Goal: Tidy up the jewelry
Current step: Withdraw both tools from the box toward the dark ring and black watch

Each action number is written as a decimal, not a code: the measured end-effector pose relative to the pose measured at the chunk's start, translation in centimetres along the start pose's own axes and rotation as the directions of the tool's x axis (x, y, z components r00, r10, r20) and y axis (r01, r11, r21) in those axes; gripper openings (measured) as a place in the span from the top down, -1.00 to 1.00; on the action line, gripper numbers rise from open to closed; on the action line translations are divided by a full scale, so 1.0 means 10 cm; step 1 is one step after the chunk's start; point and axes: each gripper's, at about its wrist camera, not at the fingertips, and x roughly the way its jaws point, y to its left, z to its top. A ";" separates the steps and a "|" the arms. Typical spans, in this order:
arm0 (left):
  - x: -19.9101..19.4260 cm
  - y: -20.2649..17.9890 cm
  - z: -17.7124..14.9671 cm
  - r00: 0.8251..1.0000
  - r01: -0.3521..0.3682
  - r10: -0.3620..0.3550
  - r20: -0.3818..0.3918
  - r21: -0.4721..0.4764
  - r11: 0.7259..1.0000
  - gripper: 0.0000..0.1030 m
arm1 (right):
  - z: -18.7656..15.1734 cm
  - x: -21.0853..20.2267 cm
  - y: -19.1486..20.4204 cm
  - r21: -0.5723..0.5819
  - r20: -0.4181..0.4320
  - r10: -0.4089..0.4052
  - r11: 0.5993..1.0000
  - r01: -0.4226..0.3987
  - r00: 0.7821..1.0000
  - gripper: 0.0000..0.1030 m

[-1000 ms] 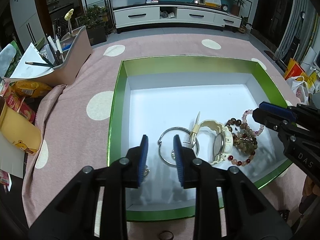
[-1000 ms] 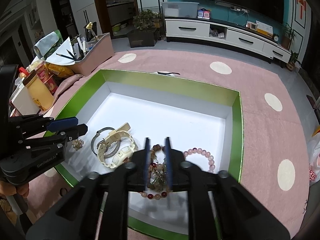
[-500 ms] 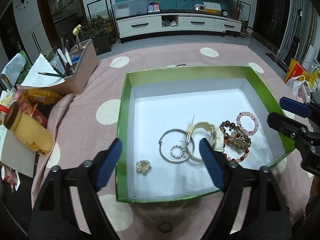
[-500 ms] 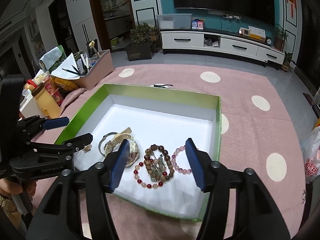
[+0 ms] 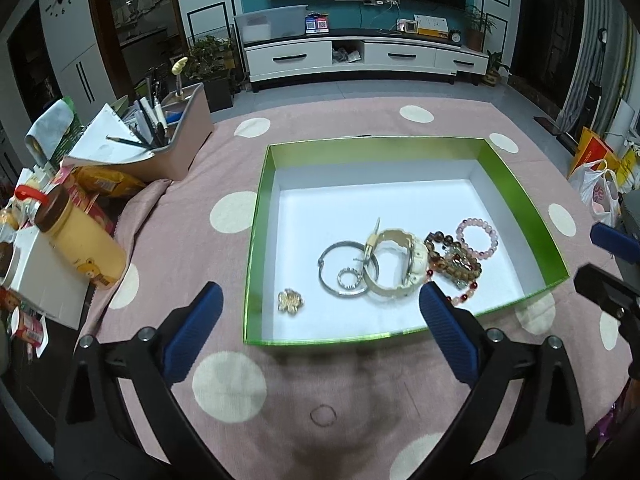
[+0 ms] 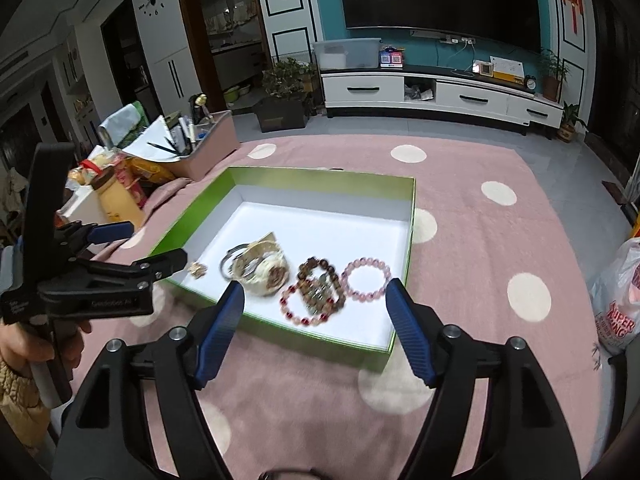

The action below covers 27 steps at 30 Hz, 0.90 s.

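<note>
A green box (image 5: 262, 184) with a white floor sits on the pink dotted cloth; it also shows in the right wrist view (image 6: 410, 220). Inside lie a gold brooch (image 5: 291, 300), a silver bangle (image 5: 330, 256), a small ring (image 5: 349, 279), a cream watch (image 5: 414, 254), brown and red bead bracelets (image 5: 454, 266) and a pink bead bracelet (image 5: 478, 238). My left gripper (image 5: 320, 332) is open and empty, above the cloth in front of the box. My right gripper (image 6: 316, 318) is open and empty, over the box's near edge.
At the left stand a pink caddy of pens and paper (image 5: 176, 148), a yellow bottle (image 5: 82, 240), snack packets and a white box (image 5: 44, 280). A small dark ring (image 5: 323, 416) lies on the cloth near me. Plastic bags (image 6: 618, 304) sit at the right.
Both grippers opened wide and pulled back and up from the box. The brooch and the bead bracelets now lie free on the box floor.
</note>
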 end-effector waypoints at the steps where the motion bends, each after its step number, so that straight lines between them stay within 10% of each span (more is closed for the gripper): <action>1: -0.03 0.01 -0.02 1.000 -0.001 0.001 0.001 -0.005 1.000 -0.95 | -0.03 -0.04 0.01 -0.001 0.001 0.003 1.000 -0.003 1.000 -0.43; 27: -0.62 0.04 -0.62 0.996 0.091 -0.090 0.019 -0.104 0.990 -0.96 | -0.60 -0.65 0.24 -0.012 0.021 0.080 0.997 -0.080 0.997 -0.43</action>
